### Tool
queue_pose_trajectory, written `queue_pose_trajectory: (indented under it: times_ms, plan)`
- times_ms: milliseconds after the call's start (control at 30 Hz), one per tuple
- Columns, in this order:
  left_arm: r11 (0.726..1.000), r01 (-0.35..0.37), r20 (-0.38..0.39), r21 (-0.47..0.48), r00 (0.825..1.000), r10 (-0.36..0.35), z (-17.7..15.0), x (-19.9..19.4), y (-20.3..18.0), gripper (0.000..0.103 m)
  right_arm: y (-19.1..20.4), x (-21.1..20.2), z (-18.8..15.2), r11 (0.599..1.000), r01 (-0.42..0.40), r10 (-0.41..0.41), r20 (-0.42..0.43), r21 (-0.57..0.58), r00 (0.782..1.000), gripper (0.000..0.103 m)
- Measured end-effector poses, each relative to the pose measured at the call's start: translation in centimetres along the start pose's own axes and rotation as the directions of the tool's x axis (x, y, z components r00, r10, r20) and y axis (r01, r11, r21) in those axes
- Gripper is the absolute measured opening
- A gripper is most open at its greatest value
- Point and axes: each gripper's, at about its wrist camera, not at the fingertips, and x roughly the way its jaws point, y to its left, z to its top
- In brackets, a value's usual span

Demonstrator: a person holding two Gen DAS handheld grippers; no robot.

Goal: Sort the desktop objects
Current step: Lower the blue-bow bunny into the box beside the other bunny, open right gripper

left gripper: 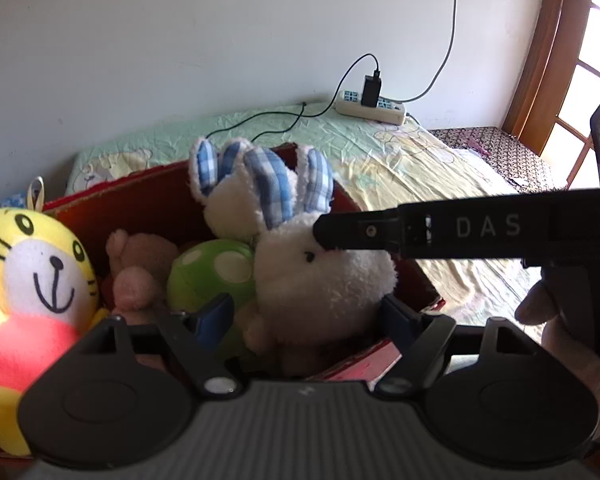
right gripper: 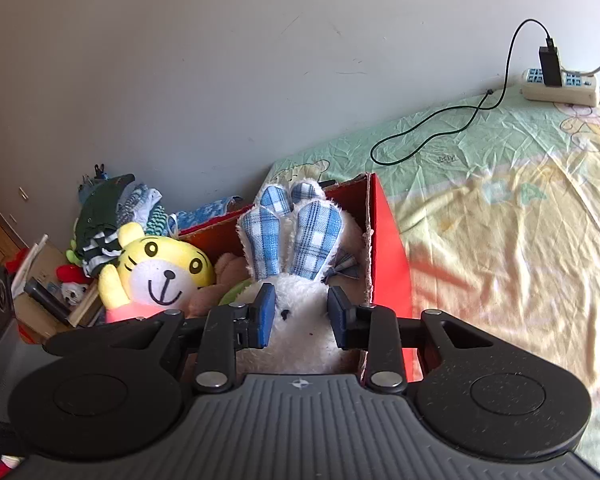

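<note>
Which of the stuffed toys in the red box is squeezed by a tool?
The front white rabbit with blue checked ears; the right tool clamps its head. The other toys are ungripped.

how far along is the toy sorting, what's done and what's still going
Done: the red box already holds a yellow tiger plush, a brown plush, a green spotted ball and two white rabbits.

In hand: the right gripper is shut on the nearer white rabbit, inside the box. The left gripper is open.

Left: a heap of clothes and clutter beyond the box looks unsorted.
</note>
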Motion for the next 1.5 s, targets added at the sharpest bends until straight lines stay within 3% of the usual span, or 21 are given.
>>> queue_pose_trajectory:
  times_ms: [133,233,433,667,1367,1500]
  plan:
    - [0.999,0.002,-0.037,-0.035,0.999,-0.003,0.4,0.2,0.5,0.082,-0.4,0.4,-0.1,0.999,0.018,-0.018,0.007,0.036,1.0,0.037]
    - [0.998,-0.03,-0.055,-0.05,0.998,0.028,0.6,0.1,0.8,0.09,-0.1,0.5,-0.2,1.0,0.021,-0.021,0.015,0.021,1.0,0.039]
    - [0.989,-0.015,-0.111,-0.146,0.994,-0.001,0.6,-0.6,2.6,0.091,0.3,0.5,-0.3,0.999,0.041,-0.041,0.026,0.025,0.999,0.041]
    - [0.981,-0.038,-0.151,-0.192,0.989,0.009,0.3,-0.9,3.4,0.091,1.1,0.6,-0.3,0.996,0.085,-0.086,0.028,0.024,0.996,0.045]
    - [0.974,-0.045,-0.115,-0.222,0.993,0.02,-0.4,-0.9,3.6,0.099,4.0,1.0,0.0,0.979,0.186,-0.186,0.015,-0.079,0.982,0.05]
    - [0.98,-0.061,-0.117,-0.188,0.992,0.039,-0.2,-0.8,3.2,0.101,4.3,1.1,0.2,0.976,0.199,-0.199,0.005,-0.091,0.98,0.051]
